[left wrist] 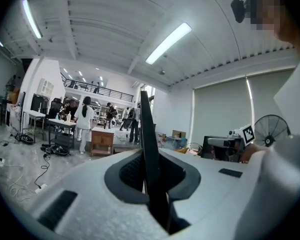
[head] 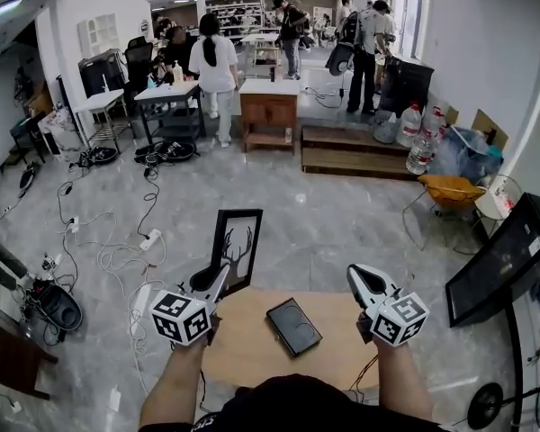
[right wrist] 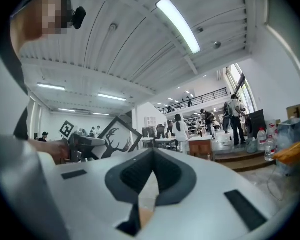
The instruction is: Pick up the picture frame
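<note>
Left gripper [head: 219, 280] first: my jaws are nearly together, pinching the picture frame [head: 237, 248] by its lower edge near the bottom corner. In the left gripper view the frame [left wrist: 145, 129] sits edge-on between the jaws of the left gripper [left wrist: 150, 170], a thin dark bar rising straight up out of the pads. The long axis runs upward from the grip, so most of the frame stands above and just ahead of my fingertips. The head view shows the deer-antler print facing back toward me and the frame hanging past the far edge of the table [head: 252, 354], not resting on it.

Right gripper [head: 356, 274]: jaws pressed together, nothing between them, confirmed in the right gripper view [right wrist: 151, 170]. It is well apart from the frame, off to the frame's right. From there the frame [right wrist: 116, 136] lies to the left, face-on and tilted.

The left hand is the near one and the only one in contact. My judgement is that the pick-up is mostly done. A low pinch with the weight above it could let the frame pivot, so whatever comes next needs a steady wrist.

A black flat device [head: 293, 327] lies on the table between my two hands, untouched.
</note>
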The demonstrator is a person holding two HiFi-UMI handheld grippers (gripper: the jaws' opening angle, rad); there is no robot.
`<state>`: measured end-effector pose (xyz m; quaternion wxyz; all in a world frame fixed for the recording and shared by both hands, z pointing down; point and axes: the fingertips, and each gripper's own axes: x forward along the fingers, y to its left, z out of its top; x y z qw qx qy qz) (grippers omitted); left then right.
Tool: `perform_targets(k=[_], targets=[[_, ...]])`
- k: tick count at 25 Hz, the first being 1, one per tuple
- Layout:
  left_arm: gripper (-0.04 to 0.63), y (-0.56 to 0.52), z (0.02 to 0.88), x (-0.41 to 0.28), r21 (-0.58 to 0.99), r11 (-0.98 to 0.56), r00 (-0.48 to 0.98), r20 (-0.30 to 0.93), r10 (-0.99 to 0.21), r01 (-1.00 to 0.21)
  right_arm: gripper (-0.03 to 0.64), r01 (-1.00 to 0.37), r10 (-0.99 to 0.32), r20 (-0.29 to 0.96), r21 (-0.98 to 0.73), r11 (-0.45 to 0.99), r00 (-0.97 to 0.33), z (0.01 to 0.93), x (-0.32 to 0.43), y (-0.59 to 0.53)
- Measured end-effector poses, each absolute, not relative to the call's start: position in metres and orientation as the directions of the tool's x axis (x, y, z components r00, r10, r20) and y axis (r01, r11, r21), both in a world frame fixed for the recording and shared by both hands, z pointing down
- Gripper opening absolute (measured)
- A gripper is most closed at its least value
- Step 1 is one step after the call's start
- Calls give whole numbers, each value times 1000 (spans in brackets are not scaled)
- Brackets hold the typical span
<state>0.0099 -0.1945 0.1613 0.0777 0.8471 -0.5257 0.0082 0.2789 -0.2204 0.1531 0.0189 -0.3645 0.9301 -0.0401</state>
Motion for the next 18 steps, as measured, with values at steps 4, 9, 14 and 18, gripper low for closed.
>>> perform_targets(k=[4,9,14,18], targets=[[40,-199,163,7,105,-427,436,97,-895,-898,3,-685,-687,-3,-70,725,-726,155,276,-223],[40,-201,166,6,134,-410,422,80,-903,-902,3,-677,-678,9,-60,733,-735,156,269,-224],[39,-202,168,5,133,-405,418,87,-904,-904,3,-664,-664,29,-67,745,-747,158,260,-227],[39,-203,169,5,136,-392,405,89,-910,-910,3,-655,-654,37,-64,753,-756,158,258,-231]])
